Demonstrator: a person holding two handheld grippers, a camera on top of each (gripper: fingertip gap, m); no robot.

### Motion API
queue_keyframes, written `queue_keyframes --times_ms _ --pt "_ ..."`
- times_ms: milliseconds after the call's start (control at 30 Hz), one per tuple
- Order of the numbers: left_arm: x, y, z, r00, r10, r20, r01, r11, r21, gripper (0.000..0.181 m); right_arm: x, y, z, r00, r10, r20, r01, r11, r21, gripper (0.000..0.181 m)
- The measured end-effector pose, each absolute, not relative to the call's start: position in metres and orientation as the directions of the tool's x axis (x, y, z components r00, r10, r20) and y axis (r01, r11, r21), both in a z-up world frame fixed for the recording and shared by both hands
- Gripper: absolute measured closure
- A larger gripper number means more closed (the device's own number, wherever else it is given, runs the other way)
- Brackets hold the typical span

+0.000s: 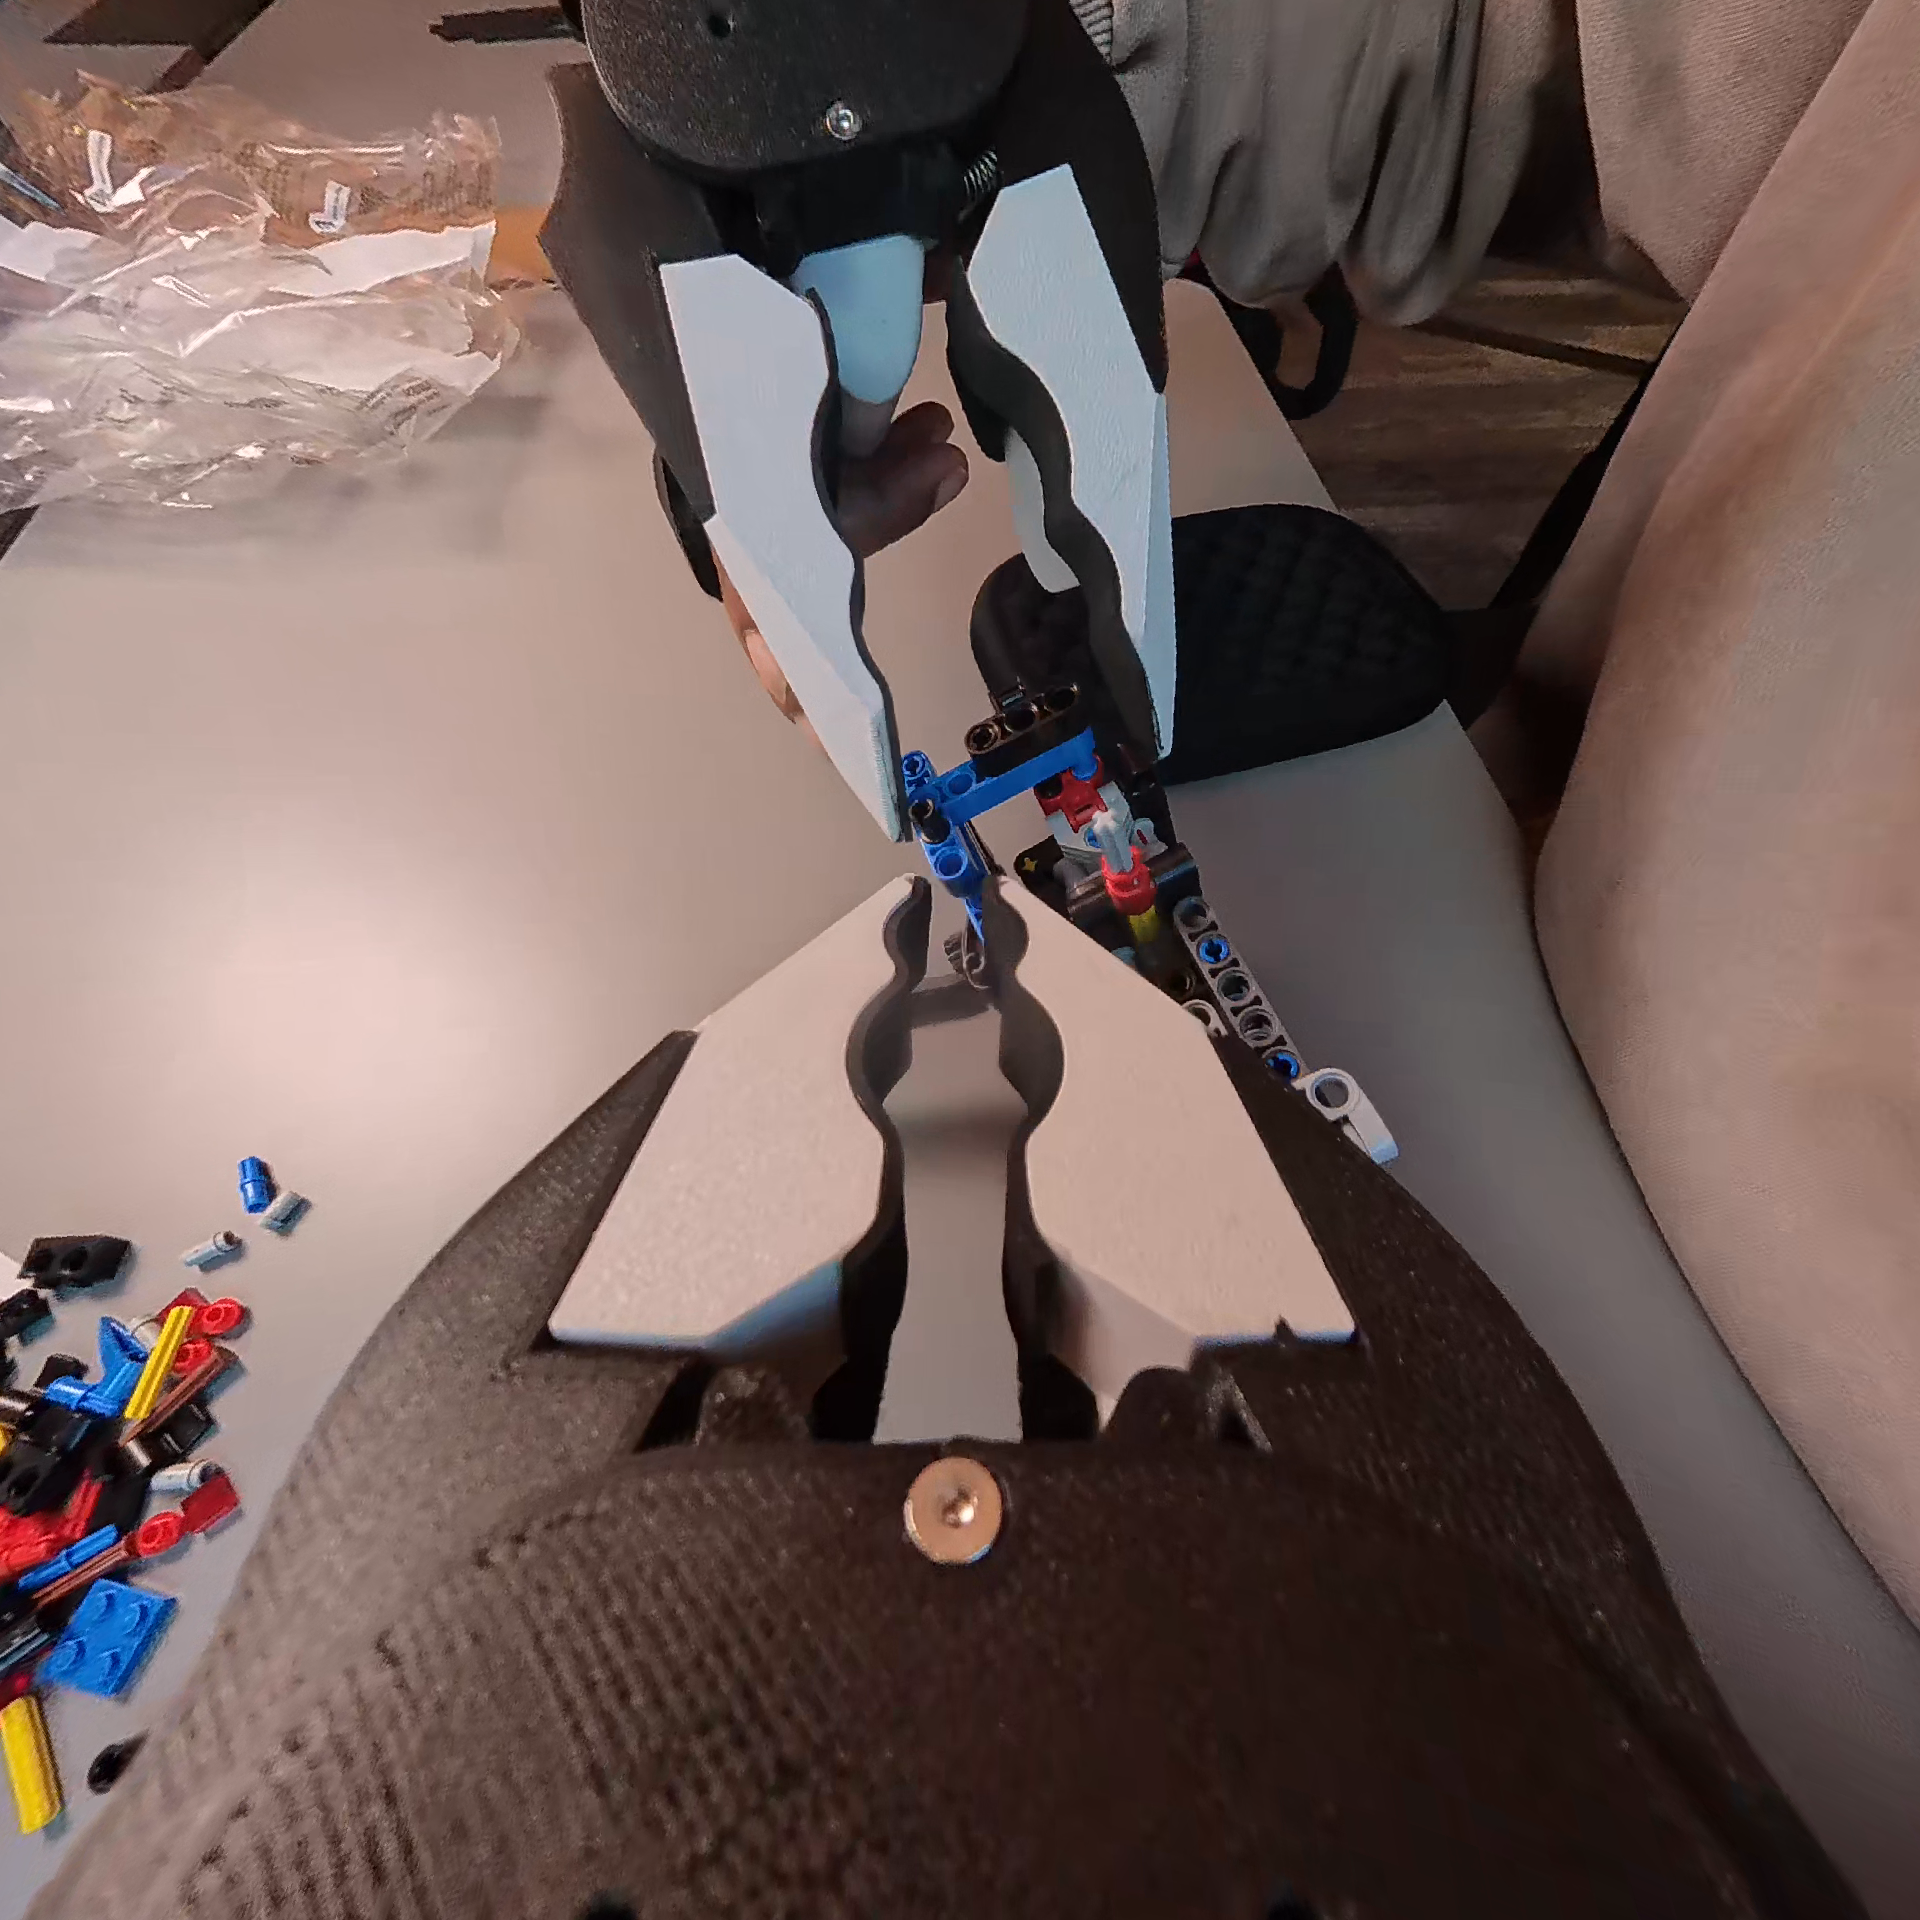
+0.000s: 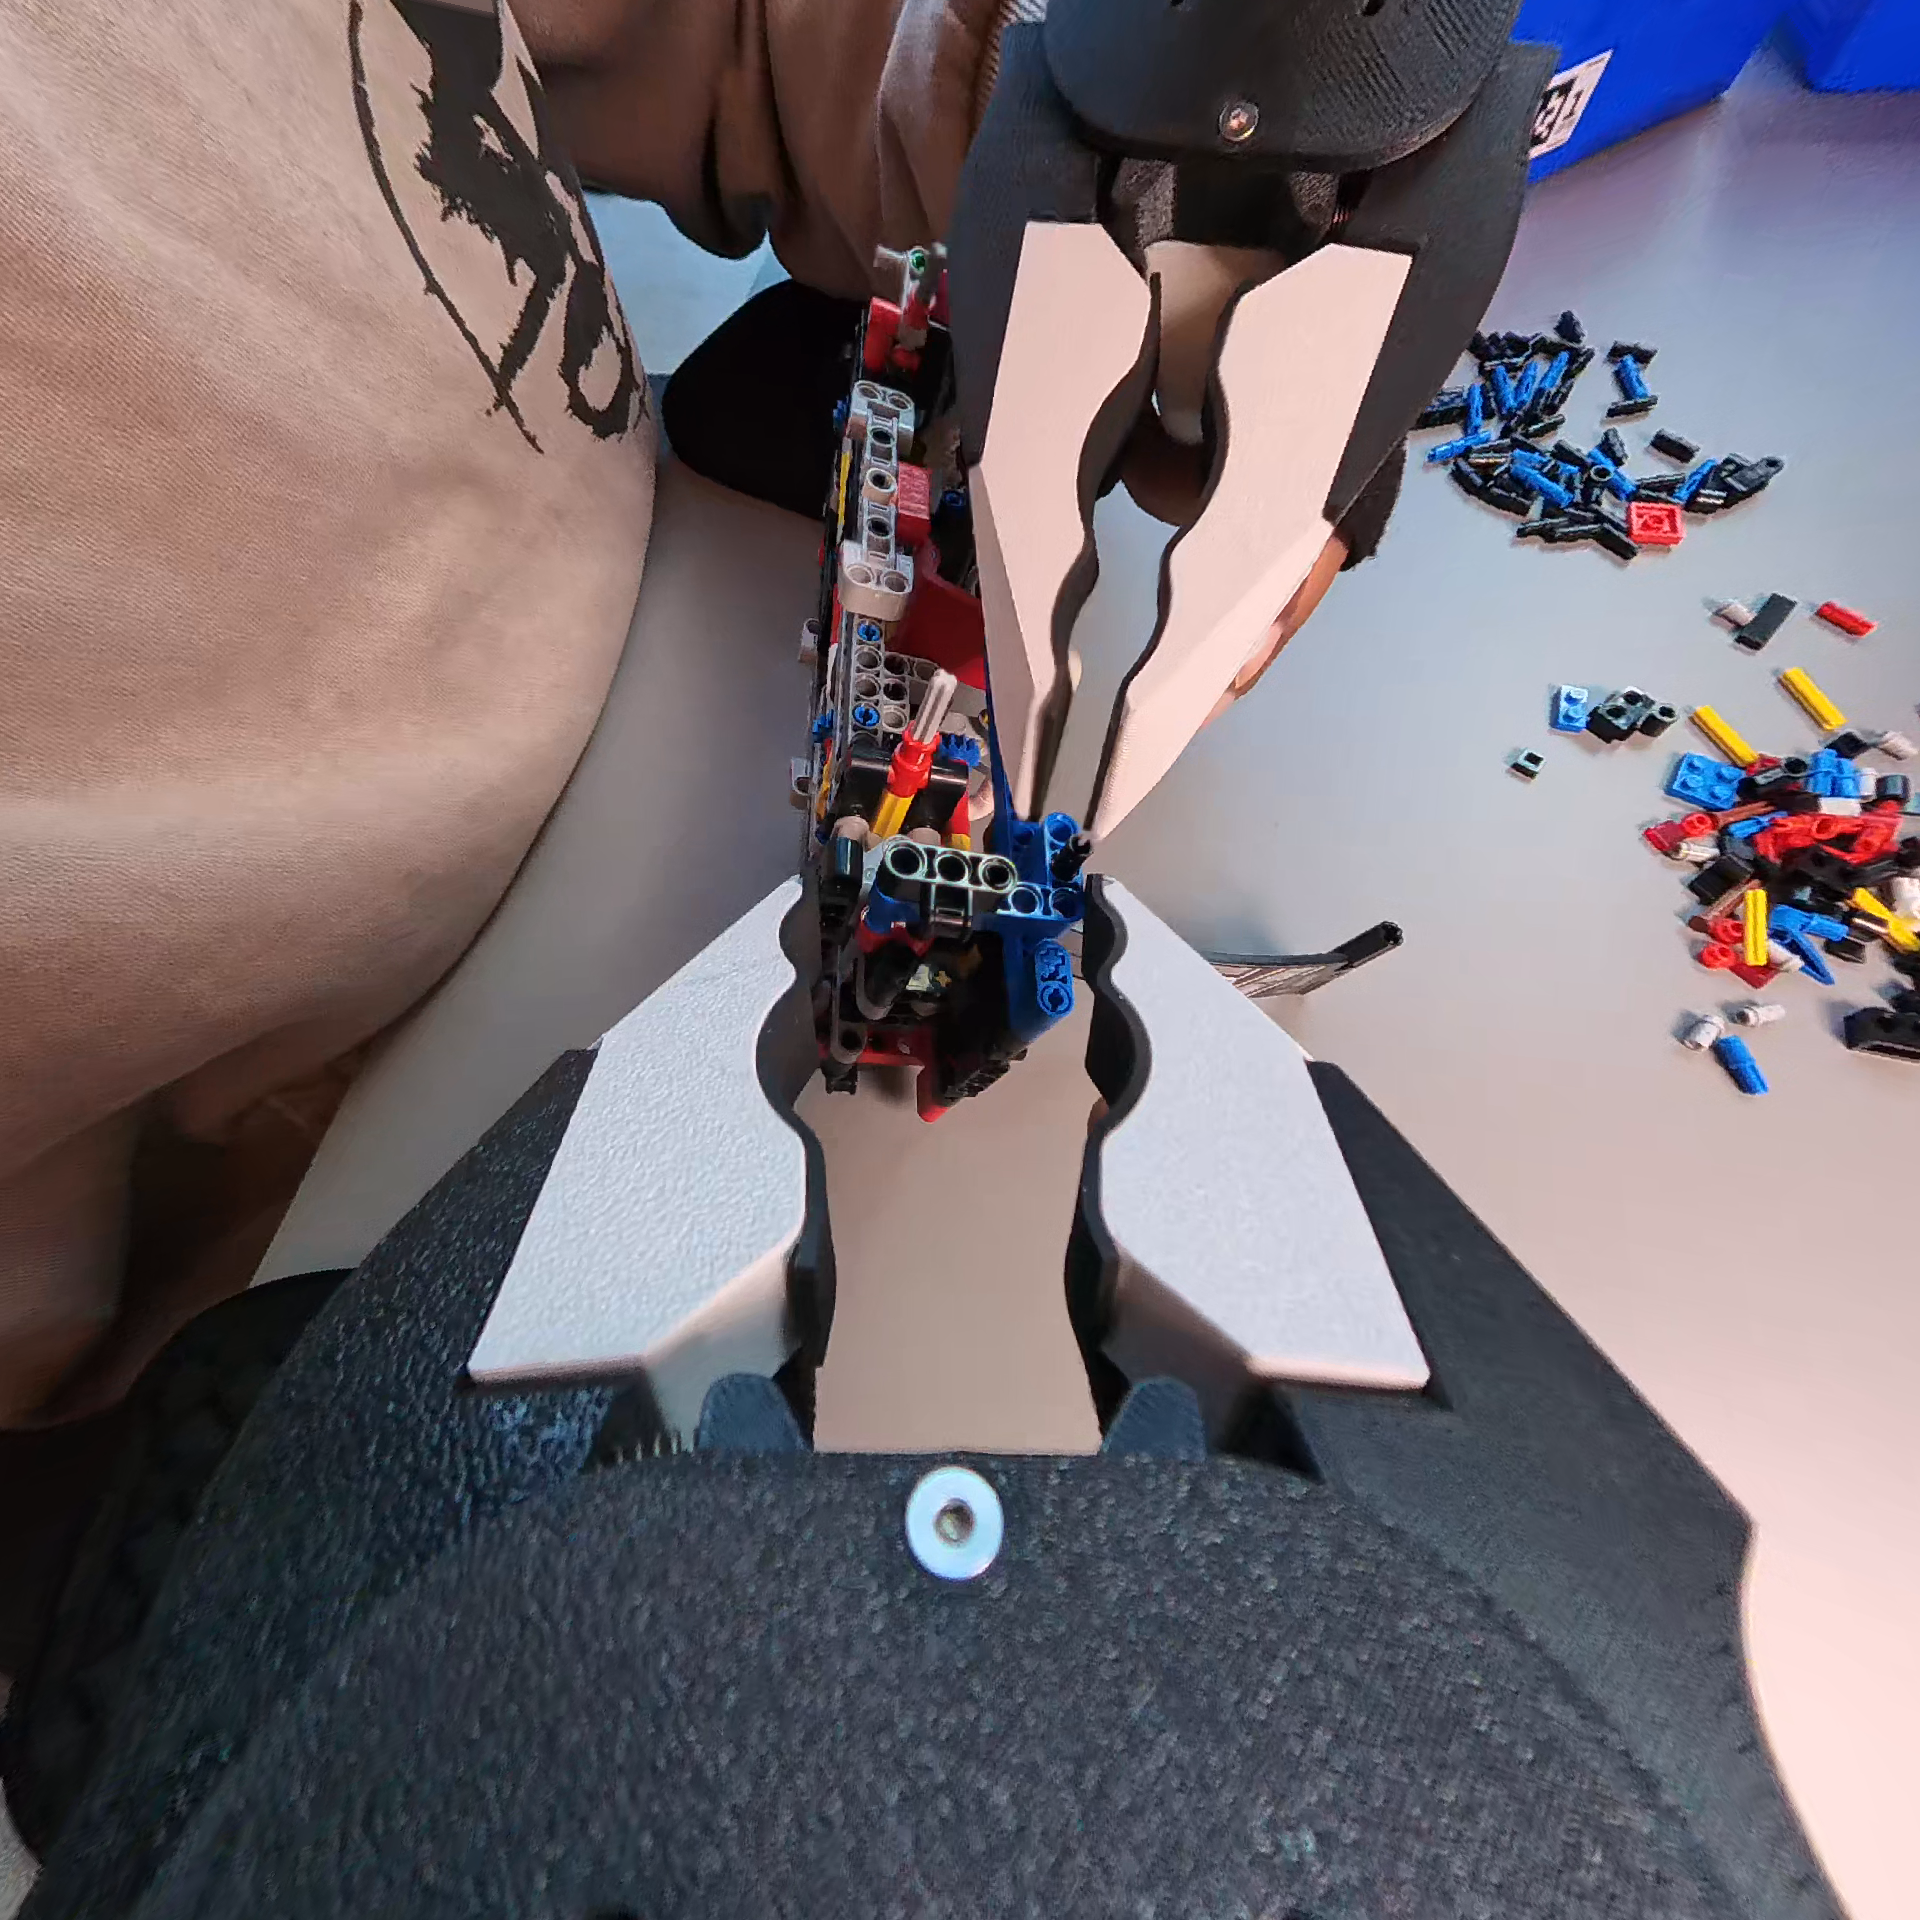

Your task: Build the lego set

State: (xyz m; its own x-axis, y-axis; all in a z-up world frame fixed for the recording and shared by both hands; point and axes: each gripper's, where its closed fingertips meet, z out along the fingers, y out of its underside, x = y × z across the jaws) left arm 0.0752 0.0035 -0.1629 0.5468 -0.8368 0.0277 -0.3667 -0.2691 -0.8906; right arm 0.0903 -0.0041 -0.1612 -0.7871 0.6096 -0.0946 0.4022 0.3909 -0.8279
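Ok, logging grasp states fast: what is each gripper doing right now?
Left gripper: nearly shut on a small black pin at the model's blue beam.
Right gripper: shut on the lego model, clamping its near end.

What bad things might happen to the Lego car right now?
1. The right gripper clamps just one end of the long model, which stands near the table edge by the person's lap, so a hard push might tip it off.
2. The left gripper pinches a tiny black pin at the blue beam; it might slip and drop.
3. Pushing crooked might pop joined pieces apart.
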Motion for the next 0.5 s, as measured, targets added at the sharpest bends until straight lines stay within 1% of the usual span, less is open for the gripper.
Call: queue_keyframes --times_ms 133,233,300,400,500 --pt "0.073 0.001 -0.160 0.539 -0.838 0.080 -0.323 -0.293 -0.900 0.172 0.091 -0.005 -0.162 -0.786 0.609 -0.107 0.415 0.391 -0.821 0.132" --pt "0.073 0.001 -0.162 0.542 -0.837 0.075 -0.331 -0.295 -0.896 0.172 0.091 -0.004 -0.162 -0.783 0.612 -0.111 0.421 0.389 -0.819 0.131" --pt "0.070 -0.001 -0.161 0.549 -0.832 0.080 -0.334 -0.306 -0.891 0.169 0.092 -0.001 -0.159 -0.774 0.623 -0.114 0.425 0.377 -0.823 0.127" --pt "0.056 -0.010 -0.153 0.577 -0.805 0.140 -0.304 -0.370 -0.878 0.157 0.098 0.008 -0.156 -0.737 0.662 -0.136 0.449 0.329 -0.831 0.122" --pt "0.040 -0.034 -0.137 0.576 -0.766 0.286 -0.186 -0.463 -0.867 0.131 0.106 0.013 -0.169 -0.695 0.698 -0.173 0.486 0.278 -0.829 0.122"
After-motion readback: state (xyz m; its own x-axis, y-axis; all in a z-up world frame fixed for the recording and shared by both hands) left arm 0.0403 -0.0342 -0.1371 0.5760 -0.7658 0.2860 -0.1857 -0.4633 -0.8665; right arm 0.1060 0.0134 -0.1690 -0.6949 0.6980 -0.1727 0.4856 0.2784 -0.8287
